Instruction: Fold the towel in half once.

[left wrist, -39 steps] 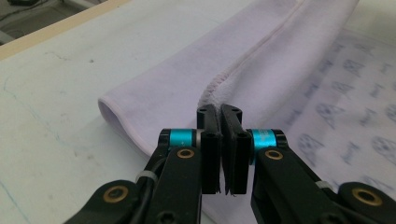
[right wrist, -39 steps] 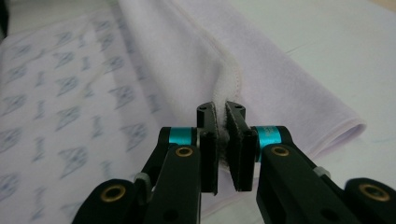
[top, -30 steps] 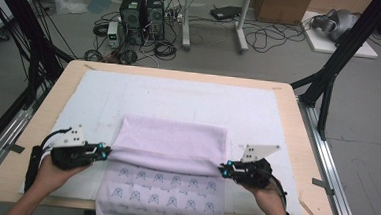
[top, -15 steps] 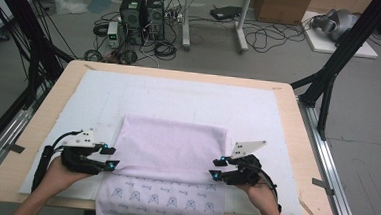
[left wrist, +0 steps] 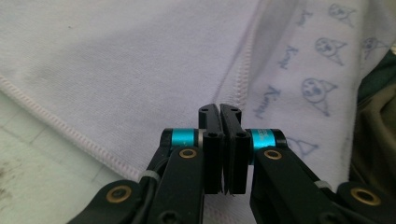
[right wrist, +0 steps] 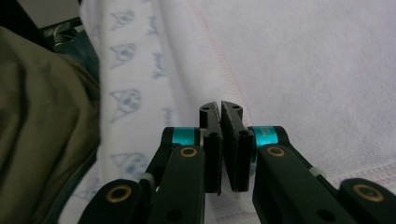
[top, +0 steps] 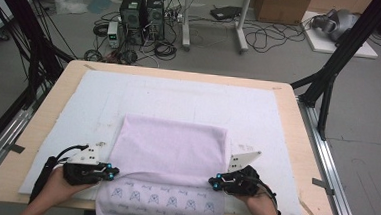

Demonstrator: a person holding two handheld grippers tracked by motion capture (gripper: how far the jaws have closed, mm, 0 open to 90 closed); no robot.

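Observation:
A pale lilac towel (top: 171, 149) lies folded on the white mat, and its printed underside (top: 167, 204) hangs over the table's near edge. My left gripper (top: 114, 173) lies at the left end of the fold line, pointing inward. My right gripper (top: 213, 183) lies at the right end, facing it. In the left gripper view the left gripper (left wrist: 219, 109) has just closed; its jaws meet over the stitched hem (left wrist: 240, 79) with no cloth showing between them. In the right gripper view the right gripper (right wrist: 220, 106) has closed the same way above the towel (right wrist: 303, 70).
A white mat (top: 189, 100) covers most of the wooden table (top: 301, 144). Black frame posts (top: 331, 71) stand at both sides. Computers and cables (top: 144, 9) sit on the floor beyond. The person's olive trousers (right wrist: 42, 116) are close beside the hanging cloth.
Both hands have slid a little toward the near edge and slightly inward along the towel's sides. The jaws stood apart half a second ago and are now together.

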